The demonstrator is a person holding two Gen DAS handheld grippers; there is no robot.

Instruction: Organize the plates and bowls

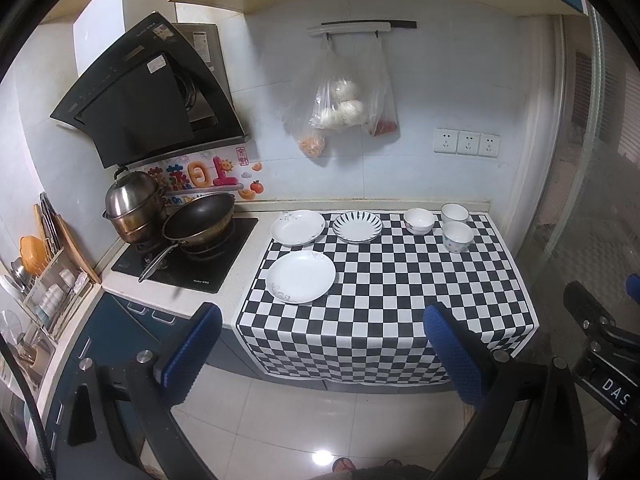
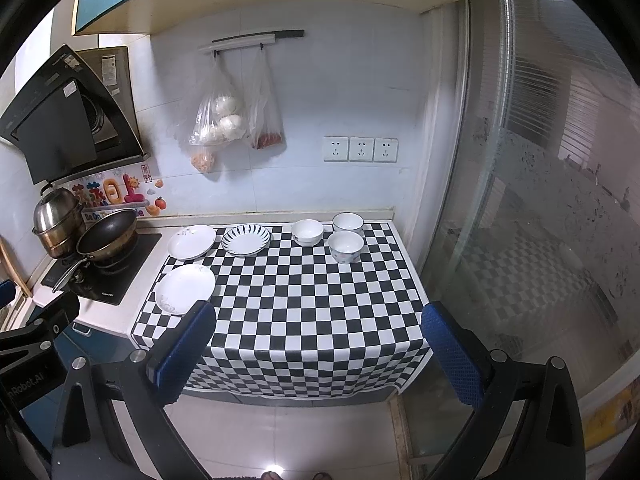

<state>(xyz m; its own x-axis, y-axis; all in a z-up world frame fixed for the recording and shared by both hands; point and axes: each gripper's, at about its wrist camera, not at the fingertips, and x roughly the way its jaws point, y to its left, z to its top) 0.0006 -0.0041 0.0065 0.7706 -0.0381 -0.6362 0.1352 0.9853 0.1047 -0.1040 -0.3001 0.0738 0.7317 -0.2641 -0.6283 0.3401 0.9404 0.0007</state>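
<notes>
Ahead of your jaws, on the checked cloth (image 1: 400, 300), left to right: near white plate (image 1: 301, 277), second white plate (image 1: 297, 227) behind it, striped plate (image 1: 357, 227), then three bowls close together (image 1: 418, 220) (image 1: 454, 213) (image 1: 457, 237). Your left gripper (image 1: 324, 350) and right gripper (image 2: 320, 350) both stand spread wide, holding nothing, well short of the counter.
</notes>
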